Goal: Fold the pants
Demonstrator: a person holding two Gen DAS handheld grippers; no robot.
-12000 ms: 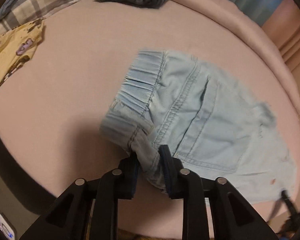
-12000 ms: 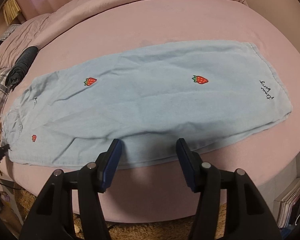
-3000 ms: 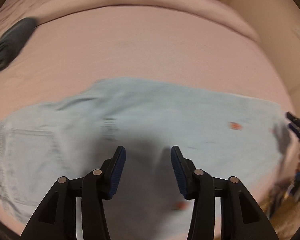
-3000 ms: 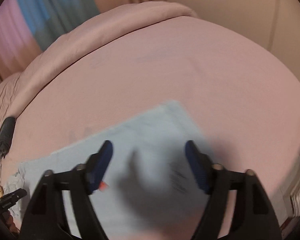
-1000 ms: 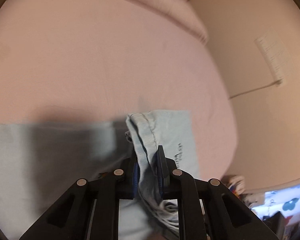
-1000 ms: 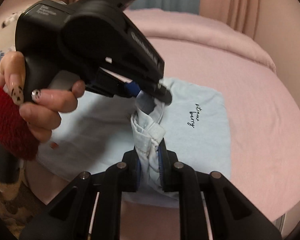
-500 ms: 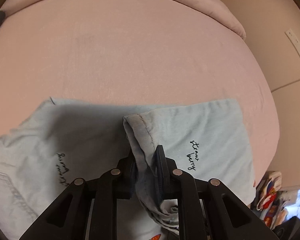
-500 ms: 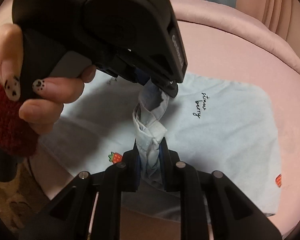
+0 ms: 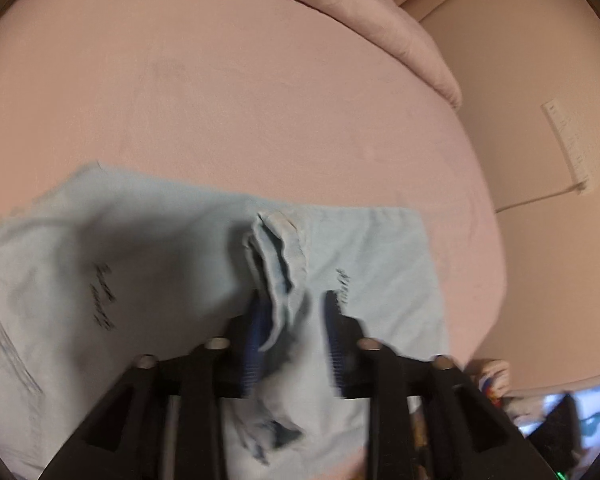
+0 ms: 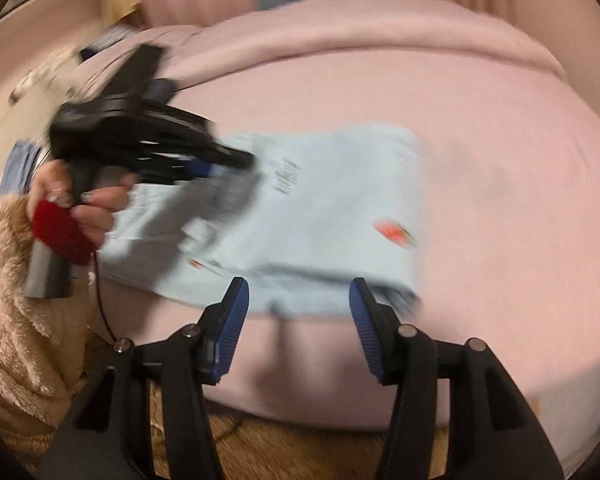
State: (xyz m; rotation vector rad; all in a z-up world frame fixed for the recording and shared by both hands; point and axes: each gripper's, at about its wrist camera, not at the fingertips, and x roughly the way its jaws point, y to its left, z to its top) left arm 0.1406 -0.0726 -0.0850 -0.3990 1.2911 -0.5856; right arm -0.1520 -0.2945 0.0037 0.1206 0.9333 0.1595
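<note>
The light blue pants (image 10: 324, 216) with red strawberry patches lie folded over on the pink bed (image 10: 500, 140). In the left wrist view the pants (image 9: 148, 264) spread across the bed, and a bunched hem (image 9: 280, 264) stands between the parted fingers of my left gripper (image 9: 294, 312). The left gripper also shows in the right wrist view (image 10: 236, 162), over the pants' left part. My right gripper (image 10: 298, 300) is open and empty, just short of the pants' near edge. Both views are blurred.
A rolled pink duvet (image 9: 340, 4) lies along the far side of the bed. A beige wall (image 9: 540, 80) stands to the right. The holder's hand with a red cuff (image 10: 64, 224) and fuzzy beige sleeve (image 10: 12, 320) are at left. Brown rug (image 10: 300, 452) lies below the bed edge.
Both grippers have opened and let go of the pant hem. The right gripper has pulled back toward the bed's near edge; the leg end now lies folded over the pants.
</note>
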